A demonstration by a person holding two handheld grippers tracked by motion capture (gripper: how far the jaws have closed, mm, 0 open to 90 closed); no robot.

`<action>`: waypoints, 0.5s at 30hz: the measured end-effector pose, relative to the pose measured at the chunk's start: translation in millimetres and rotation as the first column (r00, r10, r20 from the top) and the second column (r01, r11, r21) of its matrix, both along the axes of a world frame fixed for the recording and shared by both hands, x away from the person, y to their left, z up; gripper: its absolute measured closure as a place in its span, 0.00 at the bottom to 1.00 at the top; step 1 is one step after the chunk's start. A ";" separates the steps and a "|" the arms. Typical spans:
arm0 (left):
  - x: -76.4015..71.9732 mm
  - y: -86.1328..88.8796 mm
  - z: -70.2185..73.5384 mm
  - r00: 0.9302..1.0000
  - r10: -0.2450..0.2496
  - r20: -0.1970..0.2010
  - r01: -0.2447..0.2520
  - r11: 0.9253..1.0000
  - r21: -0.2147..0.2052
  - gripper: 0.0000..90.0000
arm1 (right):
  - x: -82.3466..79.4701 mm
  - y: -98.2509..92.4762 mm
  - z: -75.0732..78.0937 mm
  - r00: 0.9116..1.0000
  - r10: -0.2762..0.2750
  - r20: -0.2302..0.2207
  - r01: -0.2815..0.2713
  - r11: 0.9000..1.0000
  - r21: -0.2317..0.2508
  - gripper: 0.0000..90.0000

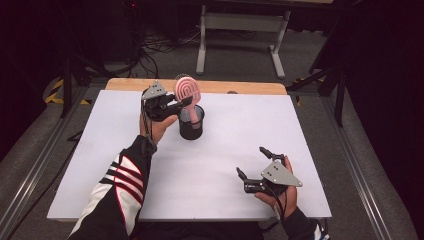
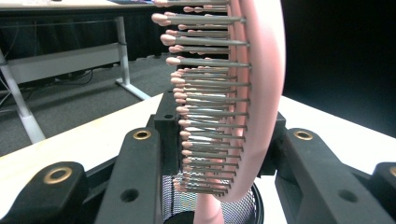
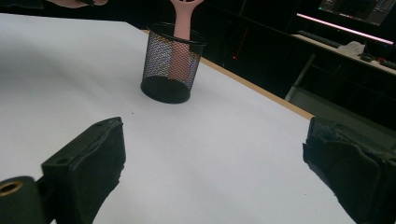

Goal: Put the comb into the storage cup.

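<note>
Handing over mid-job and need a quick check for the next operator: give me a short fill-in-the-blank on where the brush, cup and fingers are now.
1. The left gripper is shut on the pink ____.
2. The hairbrush's handle stands inside the black mesh ____.
3. The right gripper's fingers are ____, with nothing between them.
4. The cup stands on the white ____.

Missing words: hairbrush; cup; open; table

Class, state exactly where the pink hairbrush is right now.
In the high view the pink hairbrush stands handle-down in the black mesh cup near the table's far edge, its head clamped in the left claw.
</note>
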State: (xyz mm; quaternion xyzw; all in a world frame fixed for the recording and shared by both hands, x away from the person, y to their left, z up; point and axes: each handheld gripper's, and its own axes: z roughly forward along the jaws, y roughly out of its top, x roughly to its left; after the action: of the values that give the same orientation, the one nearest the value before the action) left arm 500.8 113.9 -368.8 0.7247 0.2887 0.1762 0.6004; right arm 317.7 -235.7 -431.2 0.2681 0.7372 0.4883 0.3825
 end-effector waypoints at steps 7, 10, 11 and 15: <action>-0.5 -2.5 -4.4 1.000 -0.002 -0.011 0.002 1.000 -0.005 0.71 | -0.1 0.1 -0.1 1.000 0.002 0.001 -0.002 1.000 0.000 0.07; -0.3 -3.5 -7.0 1.000 -0.003 -0.016 0.003 1.000 -0.006 0.71 | -0.1 0.3 -0.2 1.000 0.004 0.001 -0.004 1.000 -0.001 0.07; -0.5 -3.6 -7.6 1.000 -0.001 -0.021 0.001 1.000 -0.007 0.71 | -0.1 0.4 -0.2 1.000 0.004 0.001 -0.004 1.000 -0.002 0.07; 0.3 -3.6 -10.4 1.000 0.001 -0.025 -0.001 1.000 -0.007 0.71 | 0.1 0.6 -0.5 1.000 0.005 -0.002 -0.005 1.000 -0.003 0.07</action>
State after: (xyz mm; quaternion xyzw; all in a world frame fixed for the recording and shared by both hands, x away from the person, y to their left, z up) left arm 501.1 110.3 -379.2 0.7247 0.2971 0.1664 0.5990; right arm 317.8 -235.1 -431.7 0.2661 0.7392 0.4877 0.3808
